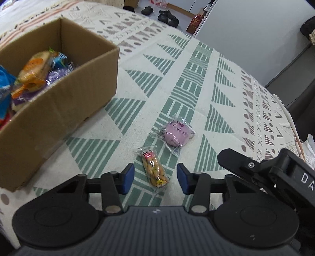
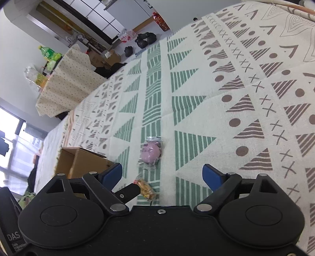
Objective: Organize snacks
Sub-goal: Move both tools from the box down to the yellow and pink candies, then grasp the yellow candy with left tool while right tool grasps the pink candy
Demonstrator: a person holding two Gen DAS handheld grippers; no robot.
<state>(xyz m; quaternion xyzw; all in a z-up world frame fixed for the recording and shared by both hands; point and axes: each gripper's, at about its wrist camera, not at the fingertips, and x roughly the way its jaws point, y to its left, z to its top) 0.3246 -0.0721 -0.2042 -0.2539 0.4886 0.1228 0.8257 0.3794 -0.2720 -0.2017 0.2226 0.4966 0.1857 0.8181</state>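
A small clear pack of golden-brown snacks (image 1: 155,169) lies on the patterned tablecloth (image 1: 196,65). My left gripper (image 1: 155,178) is open, one blue pad on either side of the pack with a gap on both sides. Just beyond it lies a pink round cake in a clear wrapper (image 1: 175,134). In the right wrist view the pink cake (image 2: 150,152) lies ahead of my open right gripper (image 2: 164,174), with the golden pack (image 2: 146,190) nearer, beside a black finger of the left gripper. A cardboard box (image 1: 59,94) holding several wrapped snacks stands at the left.
The box (image 2: 78,163) shows at the lower left of the right wrist view. Beyond the table's far edge are dark shoes (image 1: 167,16) on the floor, a second table with a dotted cloth (image 2: 72,82) carrying bottles, and white cabinets.
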